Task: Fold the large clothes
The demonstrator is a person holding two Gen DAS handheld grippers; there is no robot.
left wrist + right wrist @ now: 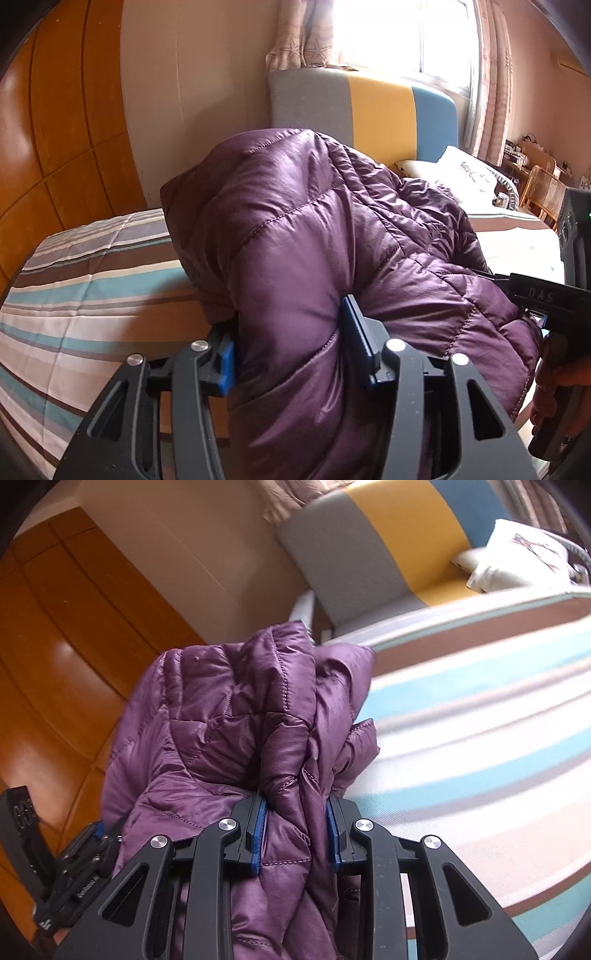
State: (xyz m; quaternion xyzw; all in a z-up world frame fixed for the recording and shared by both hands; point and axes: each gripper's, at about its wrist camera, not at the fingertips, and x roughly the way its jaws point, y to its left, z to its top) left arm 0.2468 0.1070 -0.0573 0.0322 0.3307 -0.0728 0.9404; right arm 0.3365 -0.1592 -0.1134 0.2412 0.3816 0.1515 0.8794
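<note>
Bedroom setting: we are over a bed with a striped cover (85,258), a grey, yellow and blue headboard (369,107) at its far end, a white pillow (469,170) near it, and wooden wardrobe panels (55,129) along the wall.

We hold the purple quilted jacket (303,229) with both tools. Left gripper (291,343): blue pads pressed into a thick roll of the padded fabric, clenched on it. Right gripper (295,830): likewise clamped on a bunched edge of the same jacket, several layers gathered between its pads.

Where the garment lies: lifted at our end and mounded. Much of the bulk runs away from us toward the headboard. In the left view it bridges sideways from the left gripper to the right gripper (532,295), which shows at the frame's right edge. In the right view the left gripper (85,849) sits low at the left, touching the jacket. So the held edge runs left to right between our two grips, across the bed's width as far as we can judge, and the body of the jacket extends forward from that line.

Our reading: both grippers are about equally near the garment, each already on it. We judge the coming move turns on carrying this held edge forward, along the jacket's length, to lay it over the far part. Puffy fill may resist a flat crease. How much of the jacket rests on the cover we cannot tell.
</note>
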